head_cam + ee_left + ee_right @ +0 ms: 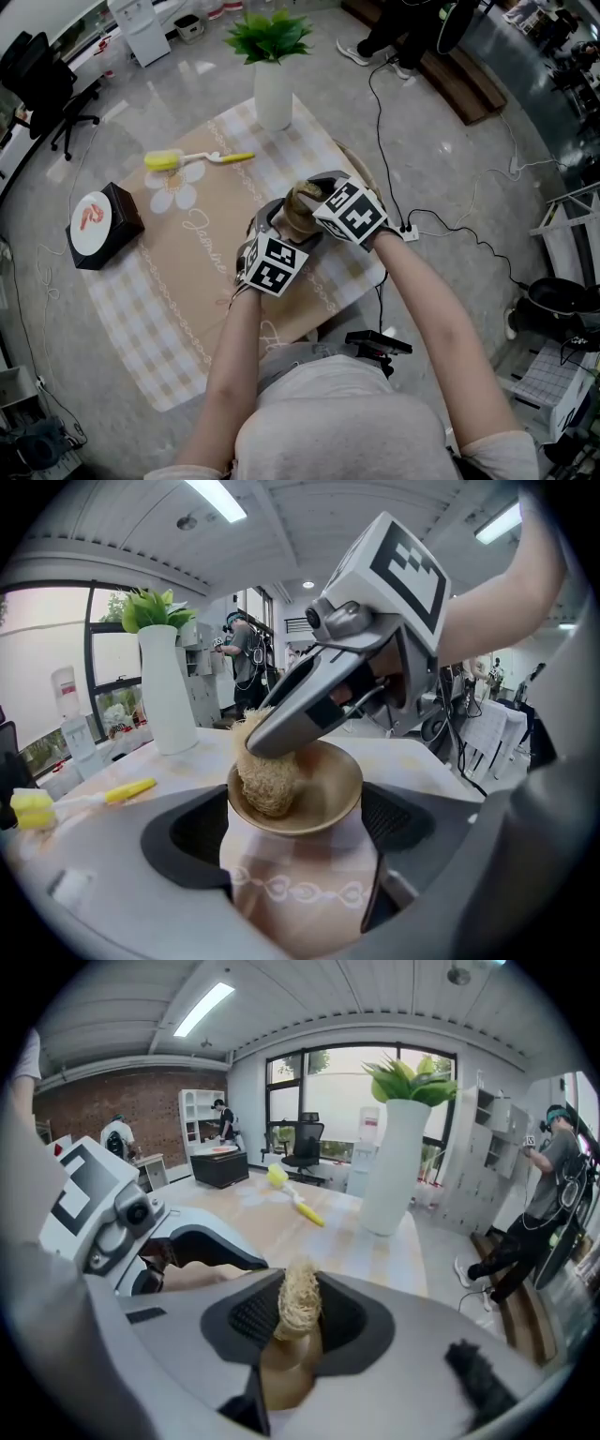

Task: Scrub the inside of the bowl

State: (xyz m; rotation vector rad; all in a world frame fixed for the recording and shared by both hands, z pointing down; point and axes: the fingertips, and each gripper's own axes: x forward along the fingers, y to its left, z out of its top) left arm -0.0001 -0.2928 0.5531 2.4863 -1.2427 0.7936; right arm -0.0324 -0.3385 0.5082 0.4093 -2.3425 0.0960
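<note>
A small golden-brown bowl point(323, 794) sits tilted between the jaws of my left gripper point(295, 832), which is shut on it just above the checked mat point(178, 281). A pale straw-coloured loofah scrubber point(265, 778) presses against the bowl's inner left wall. My right gripper point(300, 1309) is shut on that scrubber point(300, 1297) and reaches down into the bowl point(284, 1372) from above. In the head view both grippers meet over the mat's right half, the left gripper point(279, 232) beside the right gripper point(314, 204), with the bowl point(300, 208) between them.
A tall white vase point(273, 92) with a green plant stands at the mat's far edge. A yellow brush point(192, 159) lies at the far left of the mat. A black box point(101, 225) with a round white top sits left of it. Cables point(450, 225) trail on the floor at right.
</note>
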